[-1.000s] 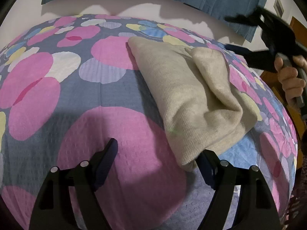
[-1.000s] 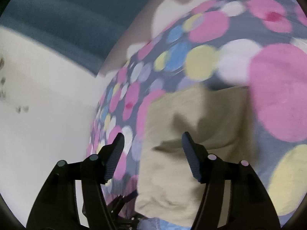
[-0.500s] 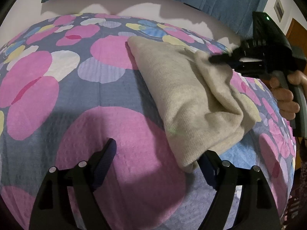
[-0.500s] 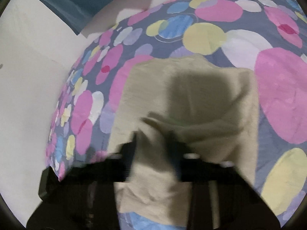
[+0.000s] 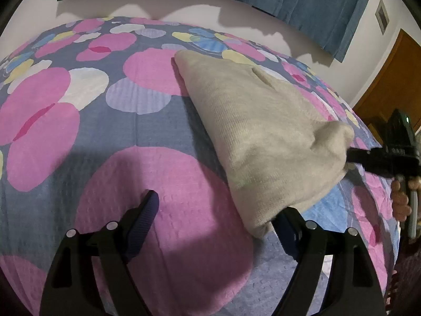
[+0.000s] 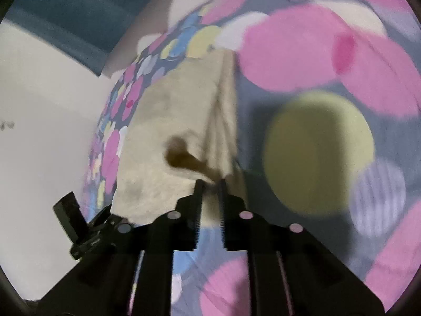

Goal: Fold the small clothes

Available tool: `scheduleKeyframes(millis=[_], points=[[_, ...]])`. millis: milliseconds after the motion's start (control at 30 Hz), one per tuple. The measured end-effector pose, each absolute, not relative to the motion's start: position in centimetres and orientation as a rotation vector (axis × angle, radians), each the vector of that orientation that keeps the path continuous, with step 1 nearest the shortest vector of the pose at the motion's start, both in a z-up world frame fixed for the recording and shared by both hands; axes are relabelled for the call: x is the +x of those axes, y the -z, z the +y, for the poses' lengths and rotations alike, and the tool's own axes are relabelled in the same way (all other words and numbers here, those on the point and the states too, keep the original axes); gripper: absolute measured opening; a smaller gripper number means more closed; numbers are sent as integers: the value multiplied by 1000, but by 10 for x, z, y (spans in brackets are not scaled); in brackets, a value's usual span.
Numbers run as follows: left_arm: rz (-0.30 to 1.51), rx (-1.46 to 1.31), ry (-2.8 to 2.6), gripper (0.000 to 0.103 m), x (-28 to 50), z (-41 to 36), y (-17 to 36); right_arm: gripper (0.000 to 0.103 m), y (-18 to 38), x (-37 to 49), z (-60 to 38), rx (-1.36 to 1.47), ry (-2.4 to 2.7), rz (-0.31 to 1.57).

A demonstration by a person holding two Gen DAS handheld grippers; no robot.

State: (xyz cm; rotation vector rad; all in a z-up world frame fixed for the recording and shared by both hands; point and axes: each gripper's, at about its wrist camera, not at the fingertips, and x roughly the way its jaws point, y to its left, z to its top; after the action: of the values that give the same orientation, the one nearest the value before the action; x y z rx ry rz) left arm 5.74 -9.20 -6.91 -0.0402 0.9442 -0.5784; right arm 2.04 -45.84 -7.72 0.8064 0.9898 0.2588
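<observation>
beige knitted garment (image 5: 265, 131) lies folded on the quilted bedspread with pink, yellow and blue circles (image 5: 79, 131), toward its right side. black right gripper (image 6: 210, 184) has its fingers drawn close together, pinching the near edge of the garment; half a second ago it was over the cloth's top, a second ago it was spread wide above it. the upper flap seen earlier across the top is now pulled out flat to the right edge, where the right gripper (image 5: 368, 158) tugs it. black left gripper (image 5: 218, 210) stays spread apart, low over the bedspread, its right finger touching the garment's near corner. right view blurred.
</observation>
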Motion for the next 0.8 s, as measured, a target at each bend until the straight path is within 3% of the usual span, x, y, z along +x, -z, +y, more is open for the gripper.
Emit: scheduleKeyframes(millis=[33, 133, 233, 467, 500, 567, 600, 800], points=[[945, -41, 578, 81, 57, -92, 69, 37, 78, 17, -460, 830, -265, 979], [944, -39, 577, 81, 57, -92, 69, 51, 77, 12, -456, 885, -311, 942], [944, -32, 574, 81, 57, -93, 69, 58, 71, 14, -450, 900, -335, 911], [944, -31, 574, 82, 57, -93, 69, 57, 76, 27, -450, 976, -289, 907], [944, -31, 574, 82, 57, -93, 69, 55, 78, 29, -448, 973, -282, 916], [944, -32, 574, 82, 57, -93, 69, 33, 82, 31, -444, 954, -251, 945], [944, -34, 575, 82, 57, -93, 69, 14, 85, 30, -444, 965, -249, 952], [944, -43, 583, 83, 57, -94, 70, 9, 101, 10, -458, 995, -215, 942]])
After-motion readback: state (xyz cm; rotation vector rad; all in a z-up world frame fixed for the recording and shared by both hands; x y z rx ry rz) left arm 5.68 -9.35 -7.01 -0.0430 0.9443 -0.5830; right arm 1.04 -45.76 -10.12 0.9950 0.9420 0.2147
